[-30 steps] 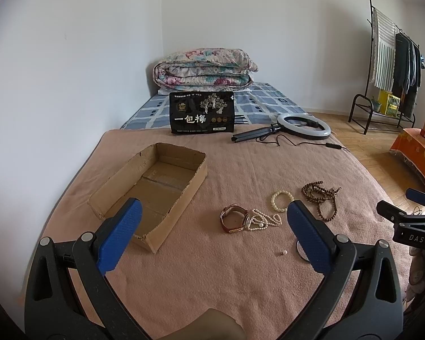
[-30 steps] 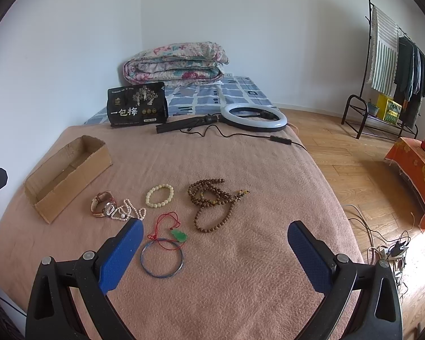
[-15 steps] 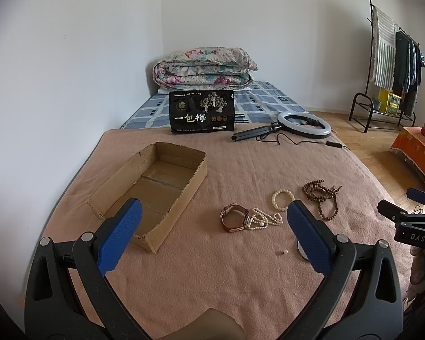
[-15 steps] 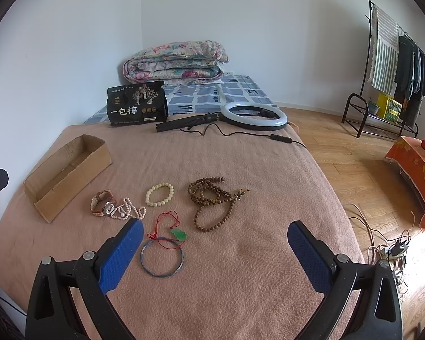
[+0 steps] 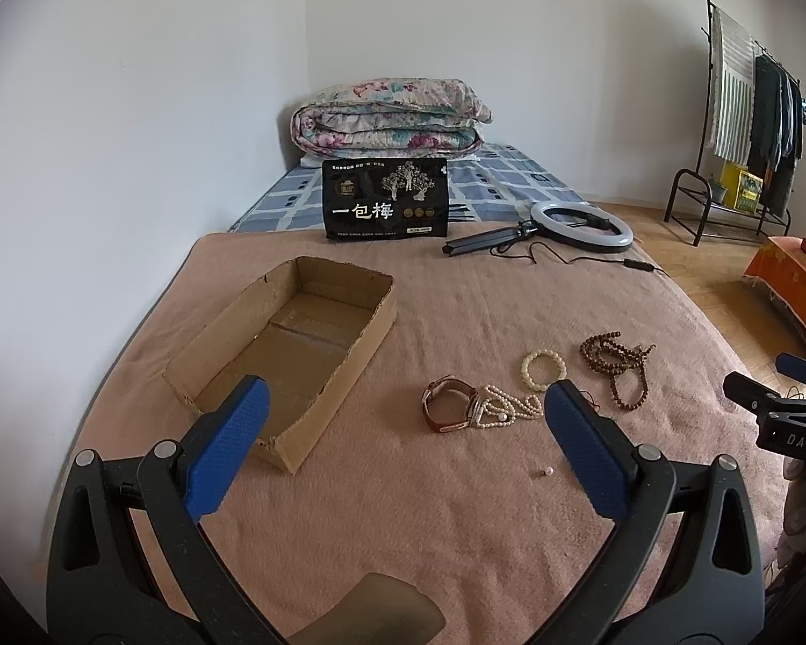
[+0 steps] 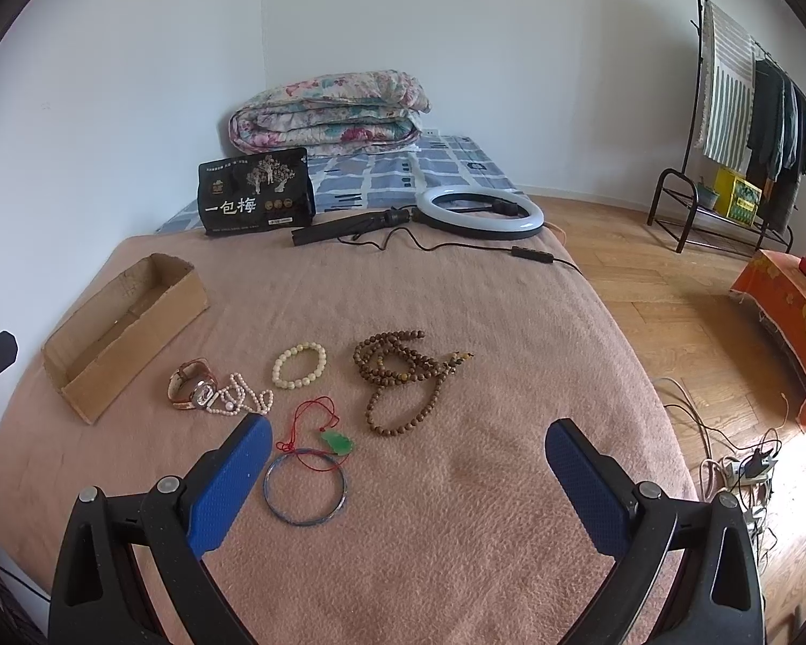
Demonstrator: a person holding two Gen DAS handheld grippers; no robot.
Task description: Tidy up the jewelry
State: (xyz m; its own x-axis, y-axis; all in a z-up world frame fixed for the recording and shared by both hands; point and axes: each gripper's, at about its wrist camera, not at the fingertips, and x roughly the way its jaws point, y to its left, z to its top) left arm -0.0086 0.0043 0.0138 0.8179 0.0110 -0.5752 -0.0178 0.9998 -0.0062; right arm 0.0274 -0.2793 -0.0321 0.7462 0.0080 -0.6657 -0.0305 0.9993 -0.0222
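Note:
An open, empty cardboard box (image 5: 290, 344) (image 6: 126, 322) lies on the left of the pink blanket. To its right lie a brown-strap watch (image 5: 448, 411) (image 6: 191, 384), a pearl necklace (image 5: 502, 408) (image 6: 242, 400), a cream bead bracelet (image 5: 542, 370) (image 6: 299, 365), a brown bead string (image 5: 615, 363) (image 6: 403, 376), a green pendant on red cord (image 6: 337, 441), a blue bangle (image 6: 305, 492) and a loose pearl (image 5: 547, 472). My left gripper (image 5: 403, 451) and right gripper (image 6: 408, 484) are both open and empty, above the near blanket.
A black snack bag (image 5: 386, 199), a ring light with tripod and cable (image 5: 580, 223) and a folded quilt (image 5: 387, 121) sit at the far end of the bed. A clothes rack (image 6: 747, 107), an orange-covered stand (image 6: 790, 312) and floor cables (image 6: 736, 462) are on the right.
Both grippers have drifted very slightly; the scene is otherwise the same. Nothing was picked up or moved.

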